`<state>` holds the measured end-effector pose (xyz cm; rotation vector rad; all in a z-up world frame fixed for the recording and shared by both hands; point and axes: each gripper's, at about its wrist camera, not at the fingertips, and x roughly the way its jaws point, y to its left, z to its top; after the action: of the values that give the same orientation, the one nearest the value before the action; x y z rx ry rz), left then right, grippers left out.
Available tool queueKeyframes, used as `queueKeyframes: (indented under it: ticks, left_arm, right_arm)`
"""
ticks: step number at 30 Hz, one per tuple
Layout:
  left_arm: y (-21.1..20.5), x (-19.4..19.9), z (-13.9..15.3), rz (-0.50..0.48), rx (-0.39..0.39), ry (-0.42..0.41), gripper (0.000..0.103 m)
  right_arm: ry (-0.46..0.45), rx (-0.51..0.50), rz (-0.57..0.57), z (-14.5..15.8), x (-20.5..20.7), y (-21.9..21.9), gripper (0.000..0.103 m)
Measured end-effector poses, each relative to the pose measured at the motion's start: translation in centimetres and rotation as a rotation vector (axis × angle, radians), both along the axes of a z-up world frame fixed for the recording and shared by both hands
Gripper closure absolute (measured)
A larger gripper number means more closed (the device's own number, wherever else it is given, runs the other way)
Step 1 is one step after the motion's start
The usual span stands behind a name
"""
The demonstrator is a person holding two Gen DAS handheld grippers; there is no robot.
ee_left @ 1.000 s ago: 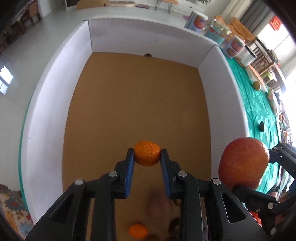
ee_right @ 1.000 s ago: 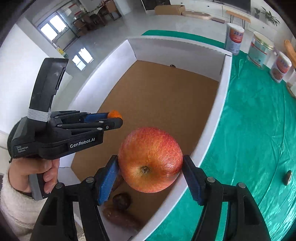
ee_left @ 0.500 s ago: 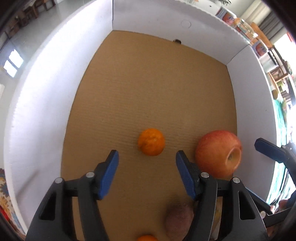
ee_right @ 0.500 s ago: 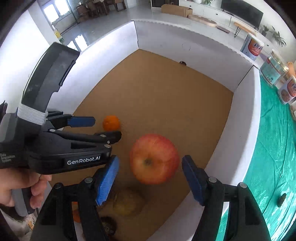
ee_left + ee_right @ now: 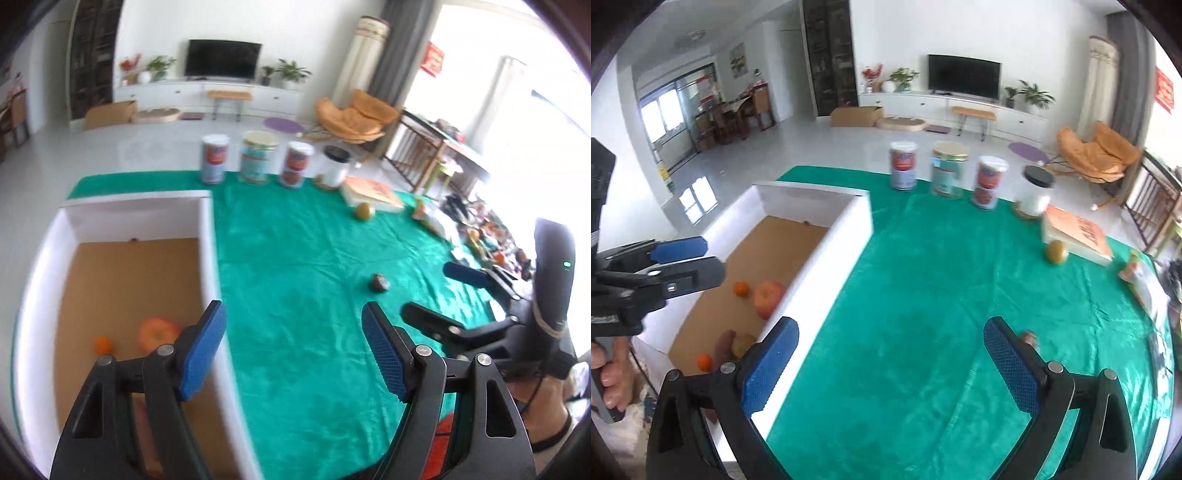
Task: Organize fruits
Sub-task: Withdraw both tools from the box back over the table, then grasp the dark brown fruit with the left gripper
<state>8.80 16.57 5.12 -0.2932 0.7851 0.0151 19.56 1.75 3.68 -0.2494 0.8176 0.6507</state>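
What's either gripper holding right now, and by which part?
Nothing. Left gripper and right gripper are both open and empty; the red apple and small orange lie in the white cardboard box.

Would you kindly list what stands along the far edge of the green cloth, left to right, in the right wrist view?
Blue-and-red can → gold-lidded jar → stacked red cans → white canister with black lid → orange book.

A home living room: a flat television [image 5: 964, 76] on a long white media cabinet [image 5: 953, 108] with potted plants [image 5: 904, 78], an orange lounge chair [image 5: 1097, 153] by grey curtains [image 5: 400, 48], glossy tiled floor [image 5: 798, 147], and a green-clothed tabletop [image 5: 942, 280].
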Motion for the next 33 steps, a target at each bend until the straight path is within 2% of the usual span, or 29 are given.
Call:
queueKeyframes:
  ticks: [2, 5, 7, 10, 15, 18, 24, 28, 33]
  left_arm:
    - [-4.4, 1.0, -0.6, -0.08, -0.009, -0.017, 0.025]
    - [-10.5, 2.7, -3.3, -0.133, 0.001, -0.025, 0.025]
    - [-12.9, 4.4, -6.4, -0.129, -0.003, -0.02, 0.025]
    - [-14.2, 6.9, -11.2, -0.085, -0.005, 0.011, 0.025]
    - [-14.1, 10.5, -16.8, -0.026, 0.079, 0.068, 0.025]
    - [-14.0, 12.1, -19.0, -0.007, 0.132, 0.086, 0.025]
    - [-14.6, 12.2, -19.9, 0.01, 0.188, 0.107, 0.025]
    - [-15.8, 13.0, -20.5, -0.009, 0.259, 0.138, 0.015]
    - [-15.5, 13.0, -20.6, -0.002, 0.254, 0.143, 0.012]
  right_arm:
    - [-0.02, 0.001, -0.109, -1.6, 0.6, -5.1, 0.002]
    - [-0.075, -0.031, -0.273, -4.7, 1.3, -12.0, 0.002]
    - [-0.09, -0.056, -0.364, -7.2, 1.8, -15.4, 0.002]
    - [-0.031, -0.036, -0.437, -11.1, 3.2, -18.5, 0.002]
    - [0.038, -0.042, -0.505, -15.4, 5.5, -19.6, 0.002]
    - [0.063, -0.041, -0.541, -16.3, 6.4, -20.2, 0.002]
    - [0.07, -0.053, -0.585, -17.4, 8.0, -21.1, 0.002]
    - [0.093, -0.055, -0.591, -17.9, 8.2, -21.3, 0.002]
    - [0.103, -0.063, -0.596, -18.1, 8.2, -21.4, 0.001]
